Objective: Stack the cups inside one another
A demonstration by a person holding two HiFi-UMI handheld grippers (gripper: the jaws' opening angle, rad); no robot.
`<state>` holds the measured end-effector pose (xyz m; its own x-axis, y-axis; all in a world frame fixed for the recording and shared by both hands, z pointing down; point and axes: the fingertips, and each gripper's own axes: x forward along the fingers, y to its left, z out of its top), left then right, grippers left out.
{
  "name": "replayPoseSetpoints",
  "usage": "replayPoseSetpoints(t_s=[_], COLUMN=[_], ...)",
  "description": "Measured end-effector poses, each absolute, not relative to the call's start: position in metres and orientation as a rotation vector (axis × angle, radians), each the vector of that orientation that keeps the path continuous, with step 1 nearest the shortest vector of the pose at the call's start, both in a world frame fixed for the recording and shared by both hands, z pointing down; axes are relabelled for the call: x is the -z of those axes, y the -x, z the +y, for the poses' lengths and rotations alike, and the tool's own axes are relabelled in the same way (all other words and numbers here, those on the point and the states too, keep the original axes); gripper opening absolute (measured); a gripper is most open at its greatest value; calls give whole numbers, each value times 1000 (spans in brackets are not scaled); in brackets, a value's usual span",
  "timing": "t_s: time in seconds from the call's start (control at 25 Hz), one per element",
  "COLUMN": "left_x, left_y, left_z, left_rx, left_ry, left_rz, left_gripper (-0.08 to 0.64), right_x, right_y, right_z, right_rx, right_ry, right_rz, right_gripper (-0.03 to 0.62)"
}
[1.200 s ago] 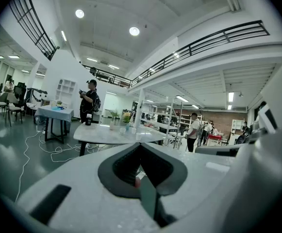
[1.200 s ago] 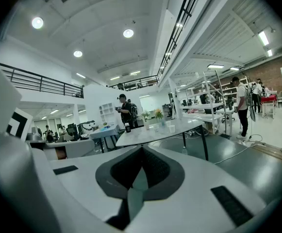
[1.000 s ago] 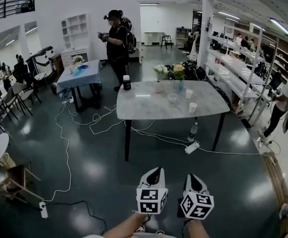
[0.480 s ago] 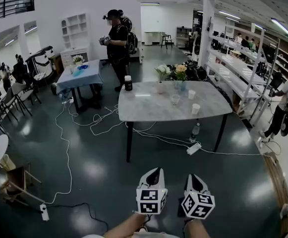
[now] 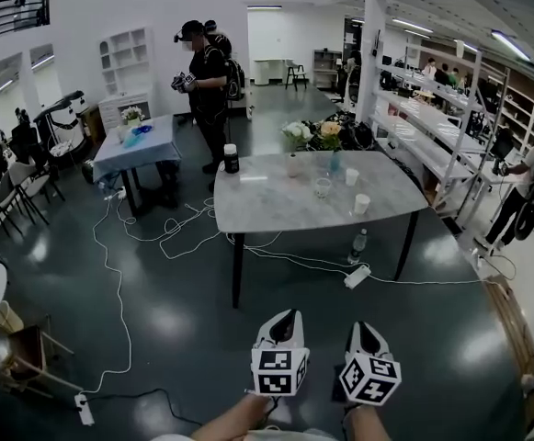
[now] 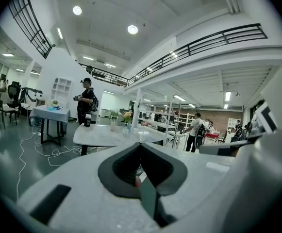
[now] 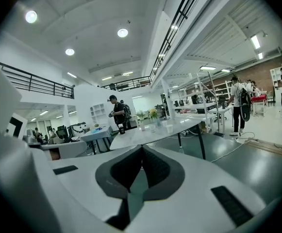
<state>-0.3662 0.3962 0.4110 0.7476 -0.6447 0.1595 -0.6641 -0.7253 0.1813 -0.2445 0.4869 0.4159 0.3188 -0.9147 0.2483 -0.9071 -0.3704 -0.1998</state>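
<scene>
Two white paper cups and a clear cup stand apart on the right half of a marble table, well ahead of me. Both grippers hang low in the head view, far short of the table. My left gripper is shut, its tips meeting with nothing between them. My right gripper is shut and empty too. In the right gripper view the cups show small on the distant table.
A black bottle and vases of flowers stand on the table's far side. Cables, a power strip and a water bottle lie on the floor around its legs. A person stands behind, next to a blue-covered table.
The head view has shifted slightly, so the standing person and the blue-covered table sit further left. Both grippers keep their place at the bottom of the view, still shut.
</scene>
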Motion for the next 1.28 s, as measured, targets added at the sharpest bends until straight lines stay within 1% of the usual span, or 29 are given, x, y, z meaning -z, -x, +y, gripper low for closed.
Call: replayPoseSetpoints(t_s=[0.32,0.56,1.28], left_x=[-430,-439,-421], left_y=[372,360,245], left_z=[386,371,297], left_rx=[-156,-166,-190], left_ry=[-2686,-2667,-2720], left_rz=[-1005,-998,-1048], left_gripper=[-5,-5,-5], right_x=[-432,-438,-423], right_y=[248,236,117], right_z=[481,467,382], right_rx=[566,581,554], right_ry=[2559,2565,2517], right_rz=[1724,1729,1774], right_gripper=[6,6,6])
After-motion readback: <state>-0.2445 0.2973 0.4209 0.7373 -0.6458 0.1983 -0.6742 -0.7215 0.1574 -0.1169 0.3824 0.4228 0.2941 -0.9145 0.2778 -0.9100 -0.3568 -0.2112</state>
